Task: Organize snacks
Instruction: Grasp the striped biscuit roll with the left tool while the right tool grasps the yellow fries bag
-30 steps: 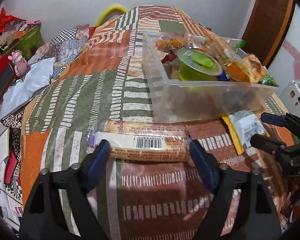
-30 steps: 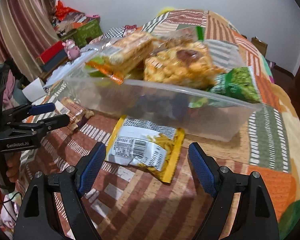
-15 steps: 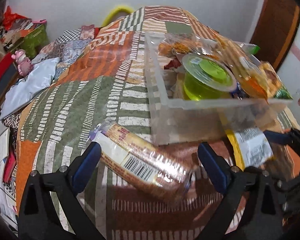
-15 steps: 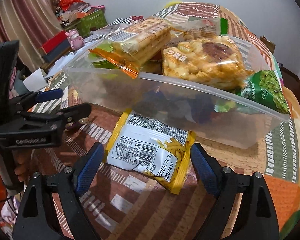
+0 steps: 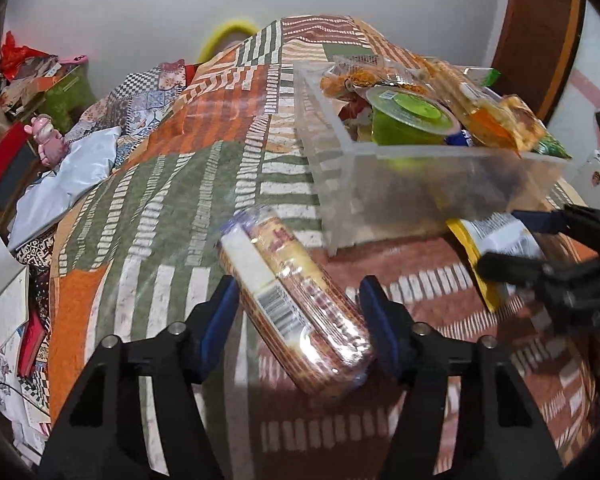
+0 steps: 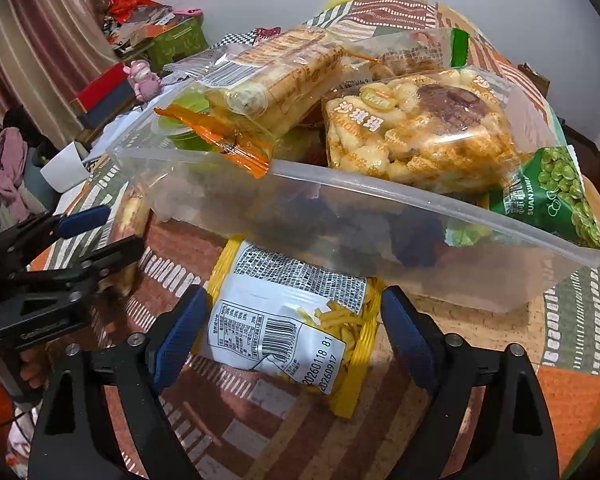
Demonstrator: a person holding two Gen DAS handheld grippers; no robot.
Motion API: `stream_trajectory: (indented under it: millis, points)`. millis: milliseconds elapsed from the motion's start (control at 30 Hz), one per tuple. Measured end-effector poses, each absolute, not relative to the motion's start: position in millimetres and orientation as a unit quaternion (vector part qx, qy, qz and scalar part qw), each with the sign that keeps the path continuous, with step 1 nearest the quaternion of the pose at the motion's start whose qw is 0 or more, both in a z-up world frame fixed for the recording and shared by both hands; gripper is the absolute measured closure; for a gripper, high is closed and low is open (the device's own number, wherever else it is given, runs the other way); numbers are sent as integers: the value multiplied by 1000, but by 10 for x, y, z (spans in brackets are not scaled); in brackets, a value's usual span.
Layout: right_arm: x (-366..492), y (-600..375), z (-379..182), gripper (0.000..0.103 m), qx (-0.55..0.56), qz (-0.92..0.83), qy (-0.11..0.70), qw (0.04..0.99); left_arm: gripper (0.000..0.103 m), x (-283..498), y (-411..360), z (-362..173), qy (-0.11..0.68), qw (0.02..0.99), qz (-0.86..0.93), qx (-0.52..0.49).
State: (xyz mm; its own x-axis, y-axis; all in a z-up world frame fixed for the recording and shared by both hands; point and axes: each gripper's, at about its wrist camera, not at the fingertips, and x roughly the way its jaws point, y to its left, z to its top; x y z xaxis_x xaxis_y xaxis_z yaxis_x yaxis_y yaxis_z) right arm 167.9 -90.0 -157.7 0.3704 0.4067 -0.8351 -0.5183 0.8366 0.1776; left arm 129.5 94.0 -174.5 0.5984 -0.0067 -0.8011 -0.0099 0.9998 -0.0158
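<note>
A clear plastic bin [image 5: 420,184] full of snacks stands on the patterned bedspread; it also shows in the right wrist view [image 6: 380,232]. A long cracker roll [image 5: 296,304] lies diagonally between the blue pads of my left gripper [image 5: 300,312], whose jaws have closed in around it and touch or nearly touch its sides. A yellow and white chips bag [image 6: 292,320] lies in front of the bin, partly under it, between the open jaws of my right gripper [image 6: 292,320]. The bag also shows in the left wrist view [image 5: 496,248].
The bin holds a green jelly cup [image 5: 408,120], a puffed rice cake pack [image 6: 420,132], a green pea bag [image 6: 552,196] and a biscuit pack [image 6: 268,76]. Boxes and a pink toy [image 5: 48,144] lie at the bed's left side.
My left gripper has come forward over the cracker roll and its jaws have narrowed around it; the roll has turned diagonal. My right gripper has moved forward until the chips bag lies between its jaws.
</note>
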Motion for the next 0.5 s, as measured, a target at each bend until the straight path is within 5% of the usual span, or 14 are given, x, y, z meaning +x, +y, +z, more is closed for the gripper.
stream_trajectory:
  millis: [500]
  points:
    - [1579, -946, -1523, 46, -62, 295, 468, 831, 34, 1375, 1049, -1861, 483, 874, 16, -48]
